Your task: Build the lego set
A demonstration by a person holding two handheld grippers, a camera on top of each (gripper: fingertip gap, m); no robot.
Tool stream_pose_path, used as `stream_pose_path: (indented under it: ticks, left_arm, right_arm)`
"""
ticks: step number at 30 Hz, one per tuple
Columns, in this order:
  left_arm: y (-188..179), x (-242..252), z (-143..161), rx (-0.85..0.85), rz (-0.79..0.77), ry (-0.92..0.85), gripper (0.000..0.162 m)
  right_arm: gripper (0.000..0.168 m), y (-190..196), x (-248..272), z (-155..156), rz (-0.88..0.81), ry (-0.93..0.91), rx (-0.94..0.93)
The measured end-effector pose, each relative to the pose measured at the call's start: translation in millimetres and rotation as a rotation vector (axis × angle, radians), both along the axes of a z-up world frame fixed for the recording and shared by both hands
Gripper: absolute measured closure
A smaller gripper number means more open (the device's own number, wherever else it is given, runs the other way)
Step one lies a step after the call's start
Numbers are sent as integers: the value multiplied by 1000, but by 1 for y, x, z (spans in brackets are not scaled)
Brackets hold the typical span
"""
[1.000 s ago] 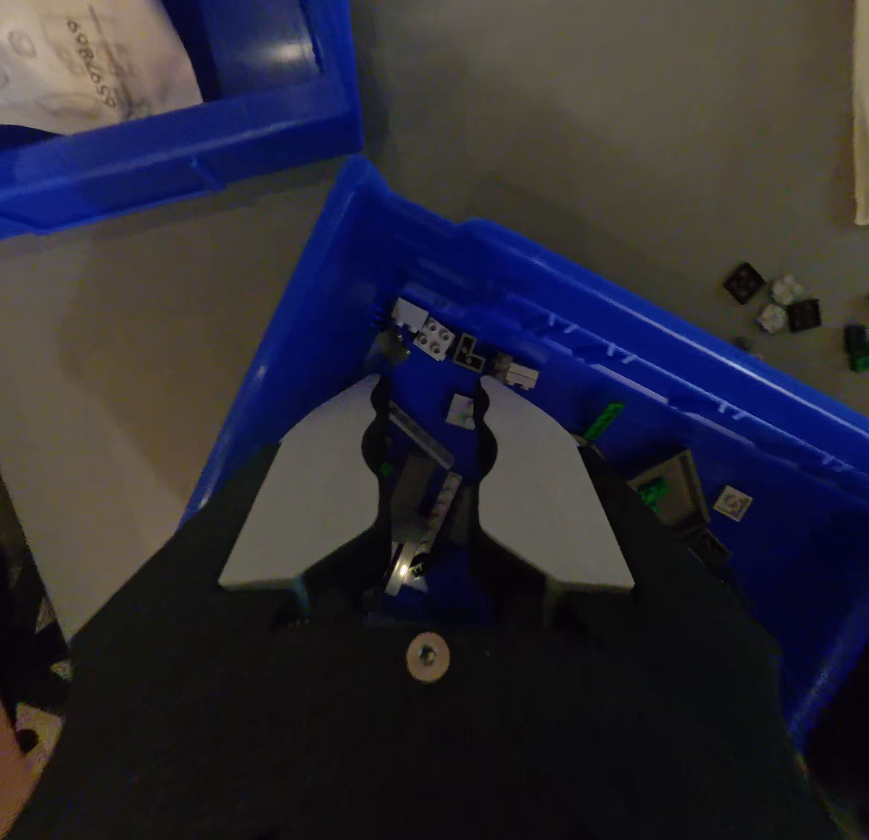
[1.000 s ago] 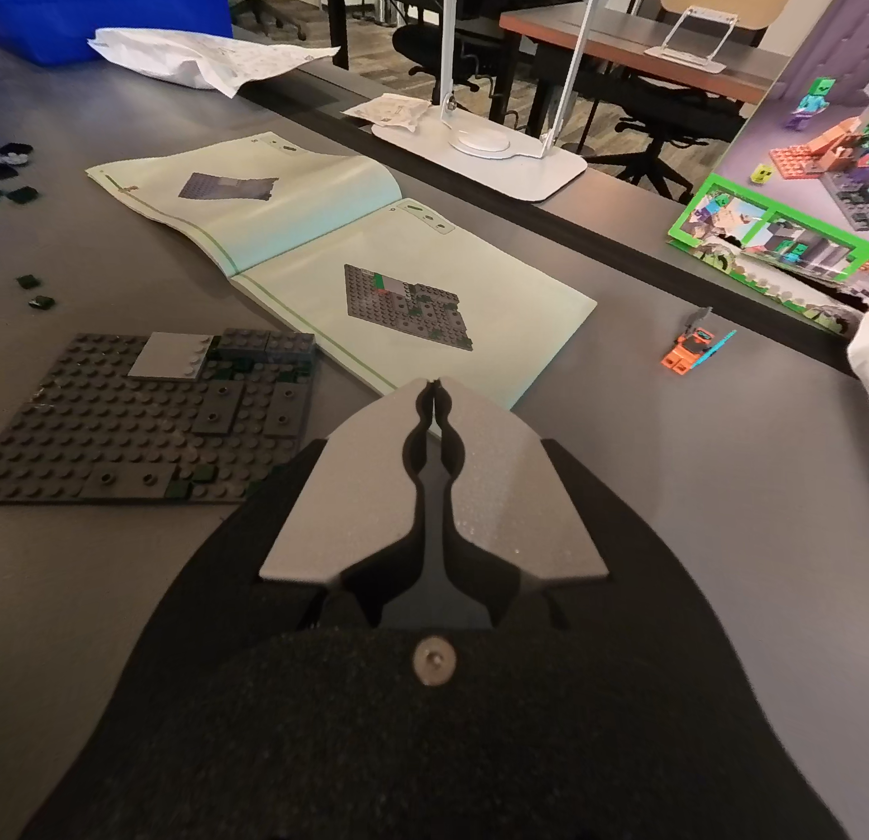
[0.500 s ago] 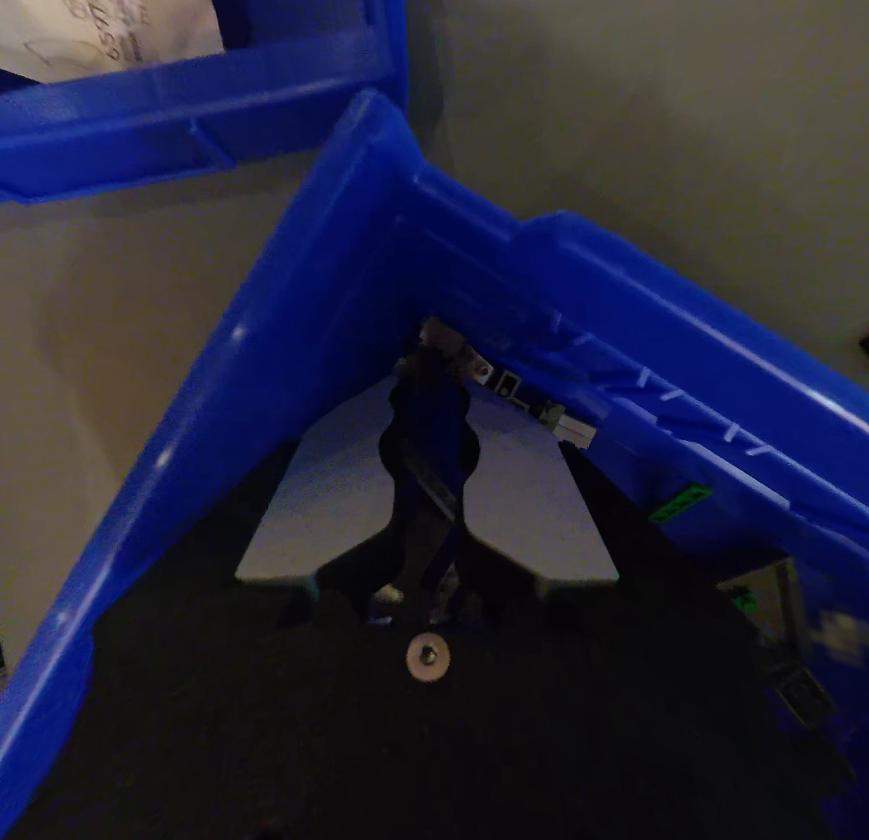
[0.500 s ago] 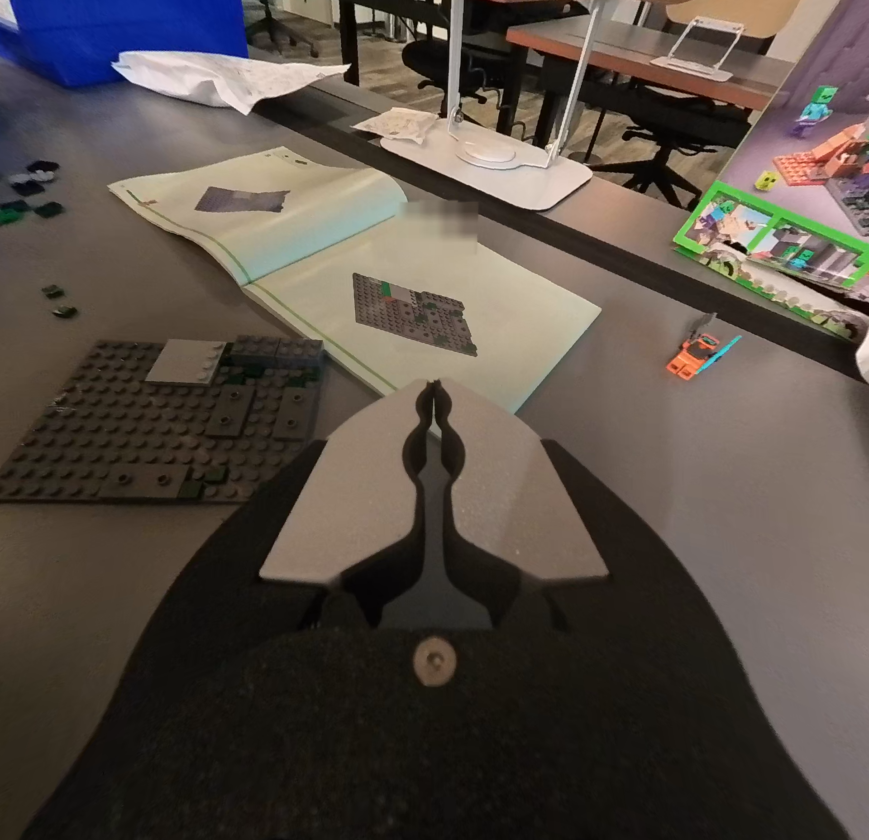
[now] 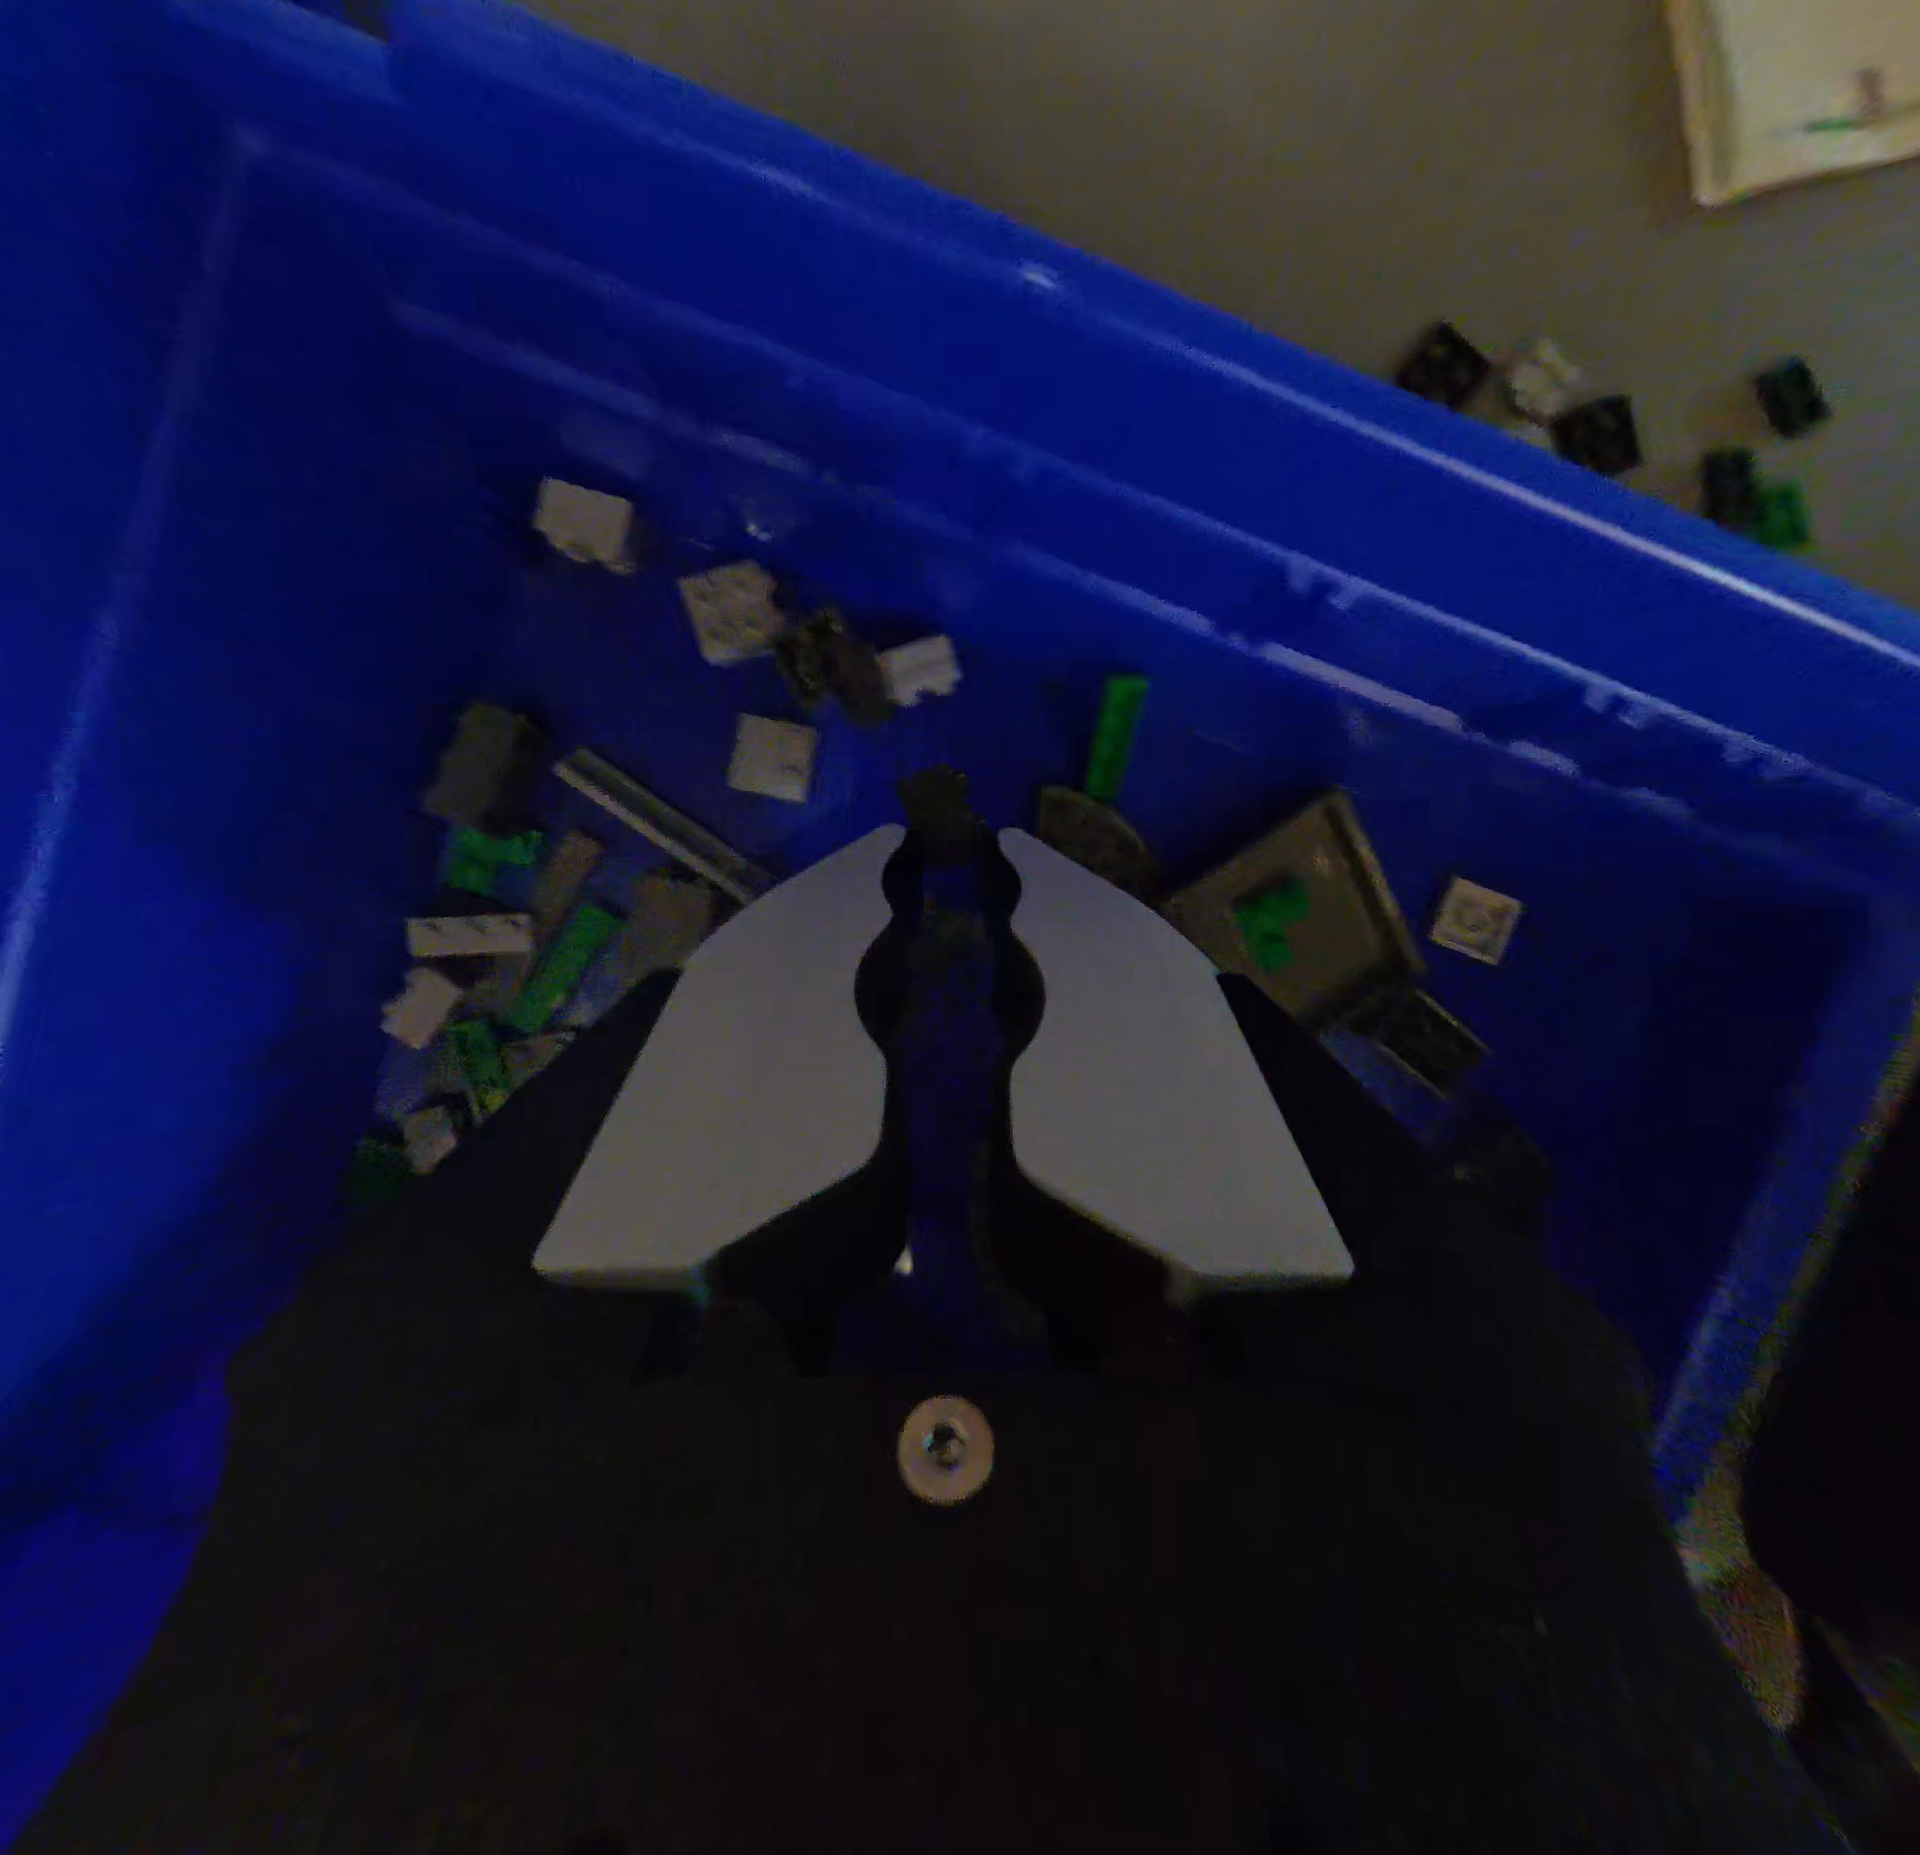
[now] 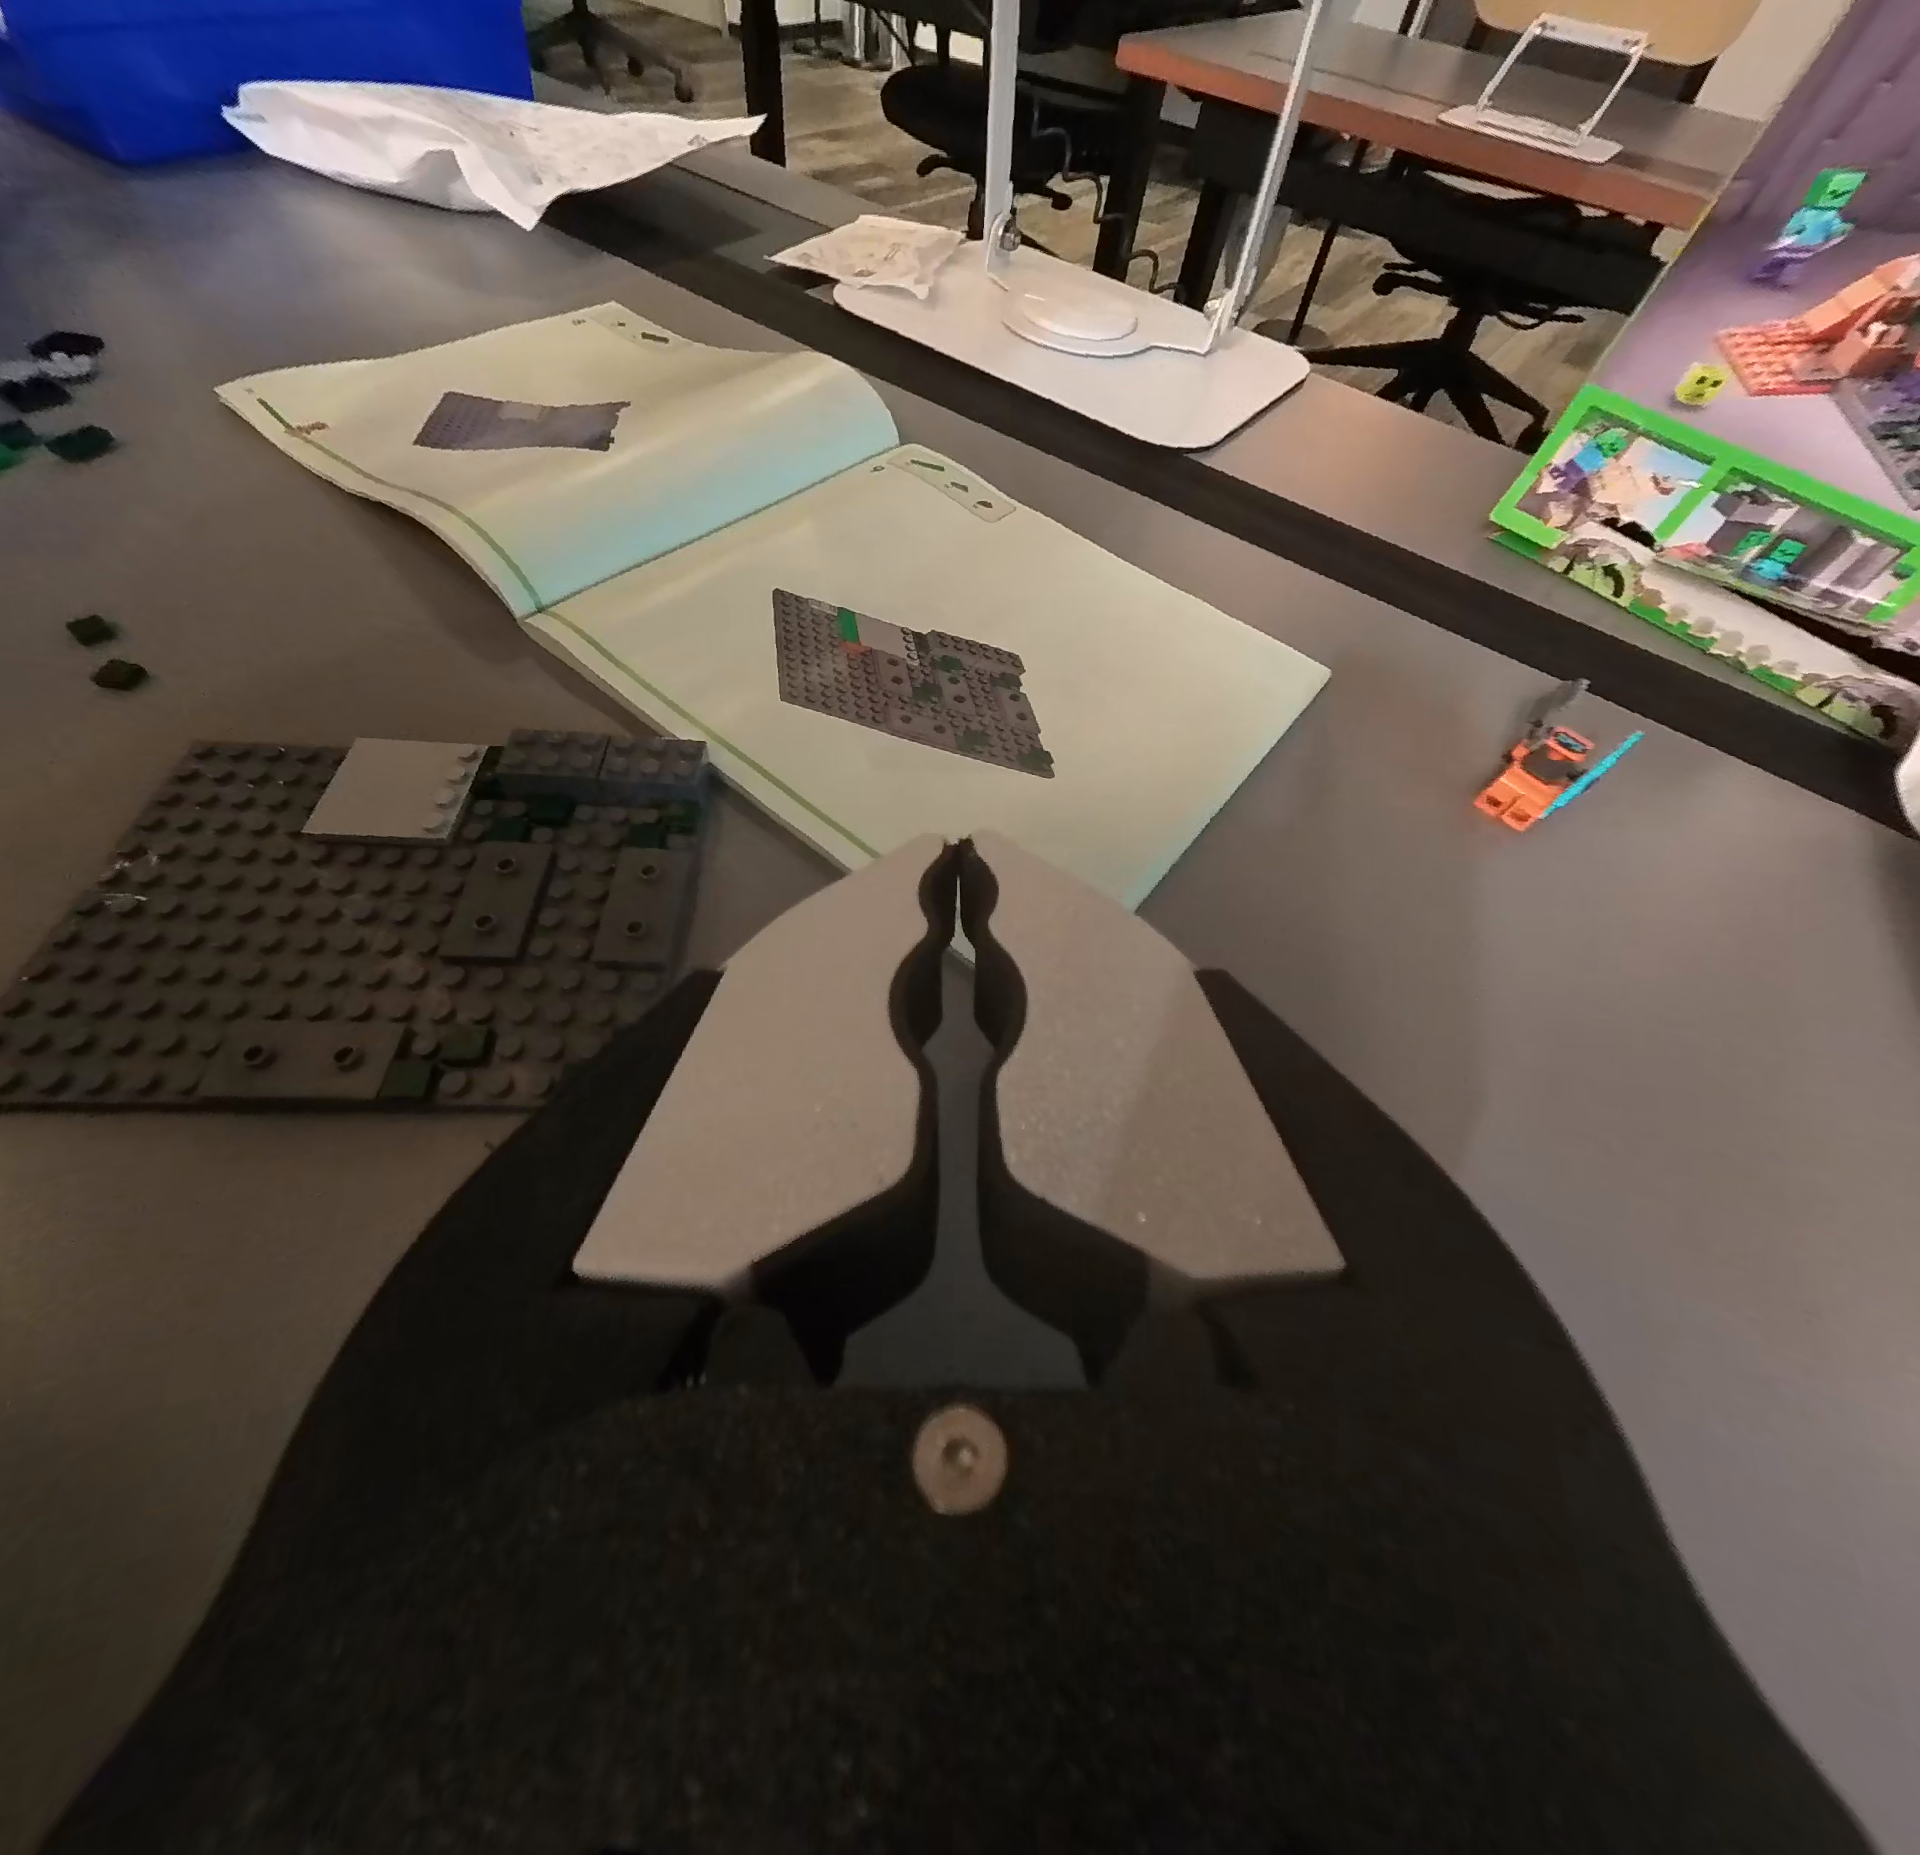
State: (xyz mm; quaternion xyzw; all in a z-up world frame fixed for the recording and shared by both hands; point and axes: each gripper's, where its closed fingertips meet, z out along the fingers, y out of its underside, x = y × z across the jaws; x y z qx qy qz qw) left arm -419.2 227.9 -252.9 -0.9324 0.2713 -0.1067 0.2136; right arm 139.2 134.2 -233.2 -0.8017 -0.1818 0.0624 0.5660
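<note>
In the left wrist view my left gripper (image 5: 948, 839) is inside a blue bin (image 5: 1143, 371). It is shut on a small dark lego piece (image 5: 932, 797) that sticks out past the tips. Loose white (image 5: 727, 610), green (image 5: 1114, 735) and dark grey (image 5: 1299, 912) pieces lie on the bin floor around it. In the right wrist view my right gripper (image 6: 961, 849) is shut and empty, above the table. To its left is the dark grey baseplate (image 6: 260, 953) with a light grey tile (image 6: 400, 787). The open instruction booklet (image 6: 727, 558) is just ahead.
Loose dark and green pieces lie on the table past the bin (image 5: 1590, 423) and at the far left (image 6: 62, 423). An orange minifigure (image 6: 1538, 777) and the set's box (image 6: 1714, 517) are at the right. A white stand (image 6: 1070, 351) and a crumpled paper bag (image 6: 468, 143) are behind the booklet. My right gripper's tips are some 15 centimetres from the dark grey baseplate (image 6: 260, 953).
My left gripper dipped into the bin's corner, closed on the dark piece and drew back toward the bin's middle with it. My right gripper stayed shut and barely shifted.
</note>
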Motion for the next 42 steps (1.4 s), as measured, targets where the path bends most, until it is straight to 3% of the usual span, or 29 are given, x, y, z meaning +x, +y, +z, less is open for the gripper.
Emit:
stream_pose_path:
  ticks: [7, 12, 16, 26, 34, 42]
  left_arm:
    - [-35, 26, 6, 30, -78, -33, 150]
    - [-40, 31, 2, 29, -95, -47, 145]
    - [-36, 40, 19, 108, -143, -111, 136]
    - [-27, -60, 57, 176, -22, 240, 135]
    - [-36, -106, 43, 50, -13, 395, 138]
    - [-31, -108, 27, -47, -63, 433, 134]
  right_arm:
    - [168, 2, -4, -3, 3, -18, -8]
    - [168, 2, -4, -3, 4, -23, -8]
    - [168, 1, -3, -3, 0, -20, -6]
    - [168, 1, -2, -3, 6, -13, -8]
    - [168, 1, -2, -3, 6, -12, -9]
    - [168, 1, -3, -3, 10, -13, -11]
